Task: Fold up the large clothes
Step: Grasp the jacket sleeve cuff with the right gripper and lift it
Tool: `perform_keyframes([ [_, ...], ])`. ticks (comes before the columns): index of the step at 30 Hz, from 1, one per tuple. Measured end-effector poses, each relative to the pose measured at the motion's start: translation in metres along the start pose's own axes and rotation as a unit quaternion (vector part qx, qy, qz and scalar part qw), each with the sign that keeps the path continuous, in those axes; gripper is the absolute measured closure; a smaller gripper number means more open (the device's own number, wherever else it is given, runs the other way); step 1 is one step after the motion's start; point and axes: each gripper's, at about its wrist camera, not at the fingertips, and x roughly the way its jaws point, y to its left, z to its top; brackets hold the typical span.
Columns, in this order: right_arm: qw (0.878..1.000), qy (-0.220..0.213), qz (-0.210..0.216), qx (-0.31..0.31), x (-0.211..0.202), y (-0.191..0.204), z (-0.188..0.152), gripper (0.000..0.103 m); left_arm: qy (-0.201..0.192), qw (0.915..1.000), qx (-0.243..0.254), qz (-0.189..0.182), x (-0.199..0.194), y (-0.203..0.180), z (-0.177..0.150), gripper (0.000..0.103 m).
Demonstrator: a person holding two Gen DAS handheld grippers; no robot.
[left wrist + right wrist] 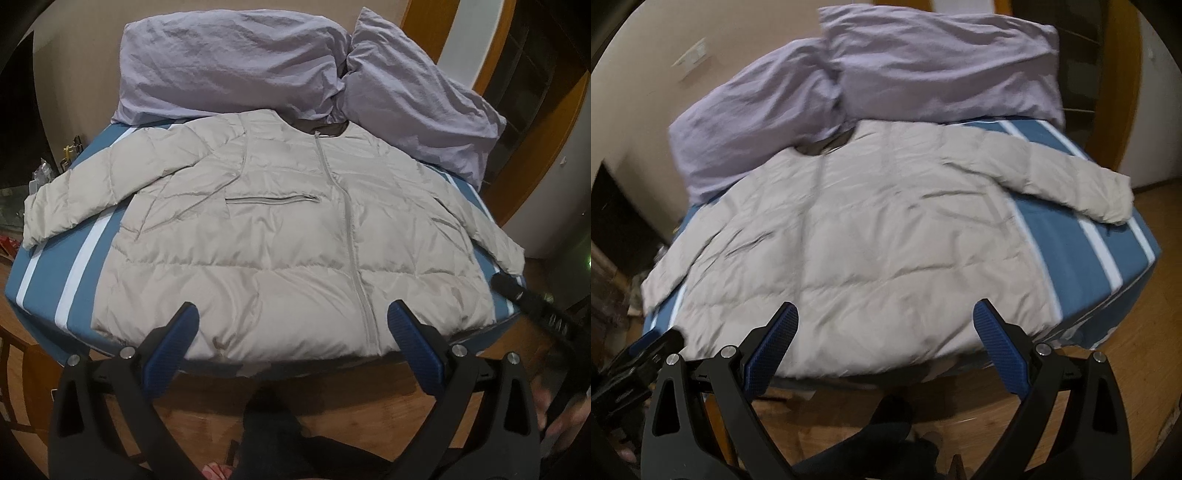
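Both grippers (pixel 293 314) (pixel 884 314) gape above a beige quilted jacket (pixel 280 236), zipped, sleeves outspread.

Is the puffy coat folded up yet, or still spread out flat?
Spread out. The coat lies flat on the striped bed, front zipped, both sleeves stretched sideways.

The puffer jacket (pixel 280 229) covers most of the bed (pixel 66 273), leaving bare striped sheet only along both side edges. Two lilac pillows (pixel 236 62) block the far end, touching the collar. The near hem overhangs the bed edge; open wooden floor (pixel 207 402) lies before it. Both sleeves spread outward toward the corners.
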Motion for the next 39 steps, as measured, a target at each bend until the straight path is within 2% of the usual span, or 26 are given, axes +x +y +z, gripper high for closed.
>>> perform_keyframes([
  [6, 0.996, 0.005, -0.071, 0.049, 0.039, -0.062, 0.035, 0.006, 0.012, 0.9997, 0.001, 0.021, 0.034, 0.004, 0.024, 0.002],
  [10, 0.987, 0.028, -0.120, 0.101, 0.072, -0.117, 0.061, 0.006, 0.018, 0.9994, -0.008, 0.029, 0.057, 0.008, 0.041, 0.002],
  [15, 0.964, 0.027, -0.206, 0.165, 0.094, -0.188, 0.094, 0.006, 0.022, 0.9987, -0.013, 0.044, 0.085, 0.011, 0.065, 0.002],
  [18, 0.946, 0.031, -0.233, 0.225, 0.103, -0.234, 0.108, 0.008, 0.027, 0.9982, -0.012, 0.053, 0.102, 0.013, 0.079, 0.002],
  [23, 0.918, 0.044, -0.242, 0.310, 0.116, -0.295, 0.116, 0.016, 0.036, 0.9973, -0.005, 0.064, 0.125, 0.013, 0.094, 0.002],
  [26, 0.908, 0.055, -0.243, 0.337, 0.127, -0.313, 0.117, 0.019, 0.044, 0.9967, -0.004, 0.068, 0.137, 0.013, 0.100, 0.002],
  [29, 0.899, 0.063, -0.243, 0.359, 0.136, -0.324, 0.115, 0.025, 0.048, 0.9963, -0.002, 0.072, 0.144, 0.014, 0.103, 0.002],
  [32, 0.899, 0.054, -0.216, 0.377, 0.133, -0.325, 0.106, 0.039, 0.053, 0.9959, -0.004, 0.073, 0.151, 0.017, 0.106, 0.002],
  [33, 0.903, 0.047, -0.213, 0.370, 0.133, -0.321, 0.105, 0.044, 0.054, 0.9958, -0.005, 0.074, 0.152, 0.017, 0.106, 0.002],
  [34, 0.907, 0.046, -0.208, 0.364, 0.137, -0.320, 0.108, 0.054, 0.055, 0.9957, -0.007, 0.074, 0.154, 0.018, 0.107, 0.002],
  [35, 0.909, 0.046, -0.208, 0.358, 0.137, -0.318, 0.110, 0.058, 0.056, 0.9957, -0.008, 0.073, 0.155, 0.019, 0.107, 0.002],
  [37, 0.916, 0.042, -0.209, 0.340, 0.136, -0.312, 0.116, 0.077, 0.056, 0.9958, -0.009, 0.072, 0.157, 0.020, 0.109, 0.002],
  [39, 0.921, 0.038, -0.220, 0.319, 0.132, -0.304, 0.124, 0.083, 0.055, 0.9958, -0.010, 0.072, 0.157, 0.021, 0.109, 0.002],
])
